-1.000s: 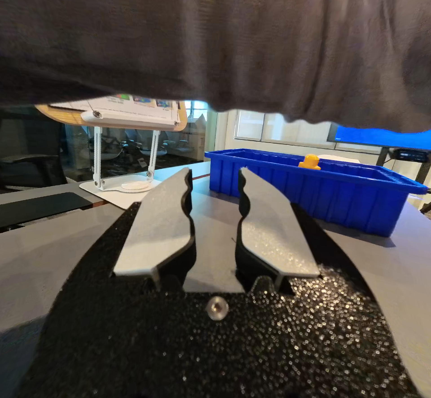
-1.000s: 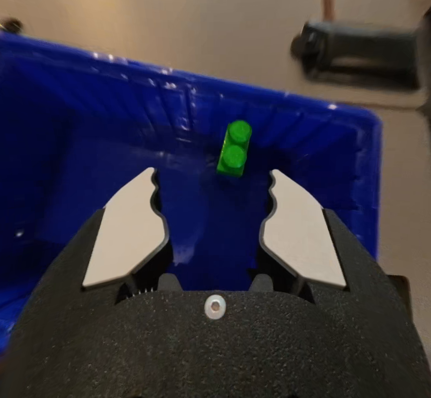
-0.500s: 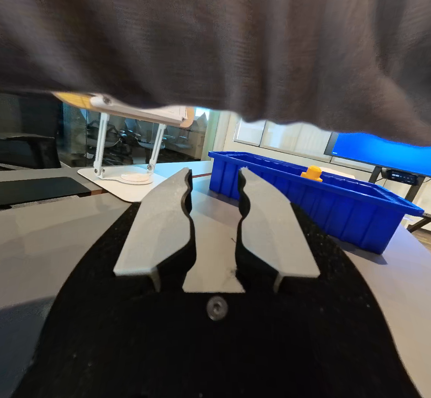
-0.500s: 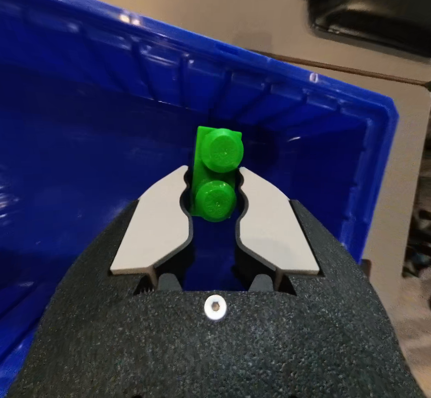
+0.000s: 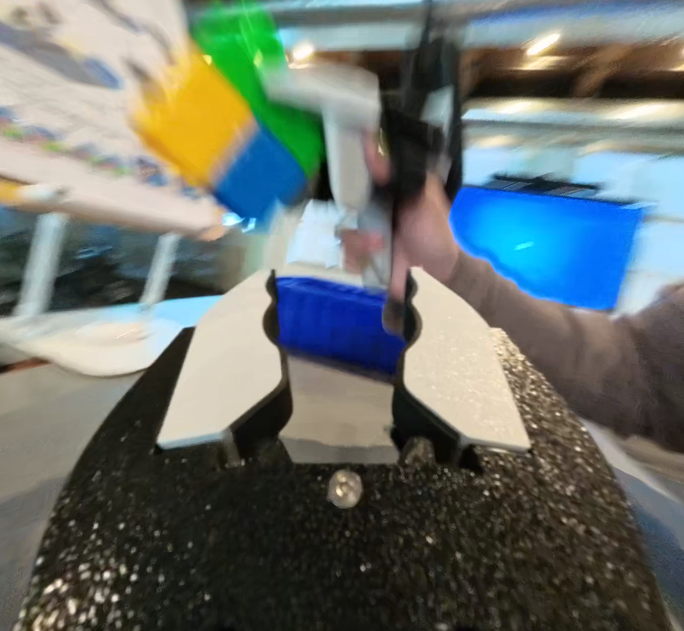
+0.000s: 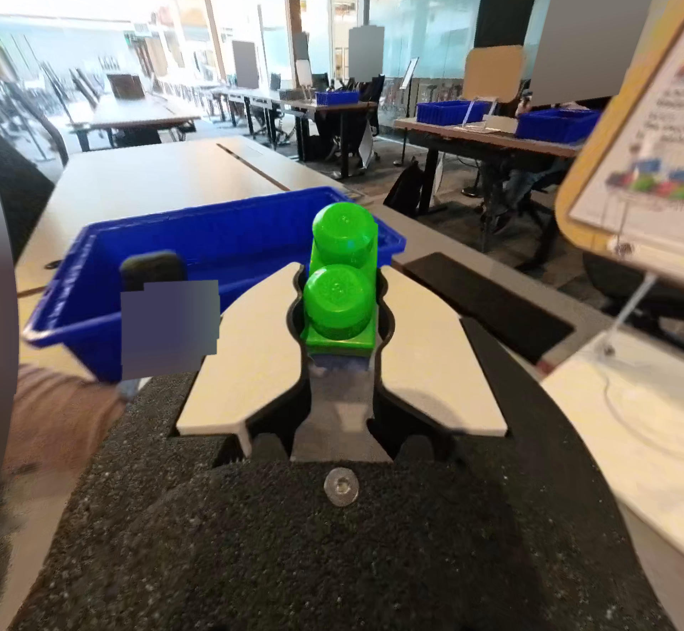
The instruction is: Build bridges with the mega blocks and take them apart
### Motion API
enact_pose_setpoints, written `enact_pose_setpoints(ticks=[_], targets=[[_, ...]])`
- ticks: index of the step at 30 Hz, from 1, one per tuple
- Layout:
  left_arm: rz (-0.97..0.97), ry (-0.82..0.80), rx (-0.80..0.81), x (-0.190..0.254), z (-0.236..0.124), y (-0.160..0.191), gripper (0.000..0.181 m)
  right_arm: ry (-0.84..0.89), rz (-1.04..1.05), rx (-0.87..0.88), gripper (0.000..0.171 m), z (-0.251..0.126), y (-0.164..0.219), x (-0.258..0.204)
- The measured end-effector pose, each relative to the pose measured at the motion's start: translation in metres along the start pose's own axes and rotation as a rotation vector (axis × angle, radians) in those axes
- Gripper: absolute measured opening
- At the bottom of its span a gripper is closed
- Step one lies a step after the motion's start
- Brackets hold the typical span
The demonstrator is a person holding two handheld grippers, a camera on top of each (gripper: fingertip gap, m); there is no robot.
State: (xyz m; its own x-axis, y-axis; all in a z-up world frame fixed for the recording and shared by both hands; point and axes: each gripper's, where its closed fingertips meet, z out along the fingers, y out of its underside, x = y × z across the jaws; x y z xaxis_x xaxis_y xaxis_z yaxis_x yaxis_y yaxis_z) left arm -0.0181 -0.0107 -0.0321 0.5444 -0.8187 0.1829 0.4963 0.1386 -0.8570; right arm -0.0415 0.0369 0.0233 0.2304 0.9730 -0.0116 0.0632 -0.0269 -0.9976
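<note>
My right gripper (image 6: 340,272) is shut on a green two-stud block (image 6: 342,280) and holds it in the air over the table, in front of the blue bin (image 6: 222,239). The blurred left wrist view shows that gripper (image 5: 351,124) raised in a hand (image 5: 422,228). There the green block (image 5: 251,69) appears joined to a yellow block (image 5: 188,121) and a blue block (image 5: 259,172). My left gripper (image 5: 340,302) is open and empty, low over the grey table, pointing at the blue bin (image 5: 340,332).
A paper sheet on a white stand (image 6: 629,169) is at the right, also seen in the left wrist view (image 5: 92,132). A black mat (image 6: 481,302) lies on the table beside the bin. A sleeved arm (image 5: 573,365) reaches in from the right. Other desks with blue bins stand behind.
My right gripper shut on the green block in the bin and lifted it out into the air. My left gripper's jaws opened wider. The sleeve no longer covers the left view.
</note>
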Motion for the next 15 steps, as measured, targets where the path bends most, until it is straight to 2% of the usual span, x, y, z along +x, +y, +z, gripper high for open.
enact_pose_setpoints(ticks=[2,5,9,12,15], targets=[[-0.048,0.022,0.004,0.002,-0.001,0.0,0.077,-0.014,0.023,0.05,0.036,-0.029,0.017,-0.007],[-0.083,0.005,-0.027,-0.002,0.0,0.004,0.085,-0.019,0.059,0.11,0.035,-0.056,0.037,-0.011],[-0.115,0.05,-0.092,0.005,0.002,0.015,0.086,-0.211,0.138,0.194,0.035,-0.067,0.052,-0.035],[-0.181,0.153,-0.173,0.02,0.005,0.028,0.079,-0.299,0.2,0.224,0.035,-0.069,0.055,-0.044],[-0.201,0.202,-0.199,0.025,0.005,0.032,0.055,-0.356,0.21,0.213,0.035,-0.068,0.058,-0.052]])
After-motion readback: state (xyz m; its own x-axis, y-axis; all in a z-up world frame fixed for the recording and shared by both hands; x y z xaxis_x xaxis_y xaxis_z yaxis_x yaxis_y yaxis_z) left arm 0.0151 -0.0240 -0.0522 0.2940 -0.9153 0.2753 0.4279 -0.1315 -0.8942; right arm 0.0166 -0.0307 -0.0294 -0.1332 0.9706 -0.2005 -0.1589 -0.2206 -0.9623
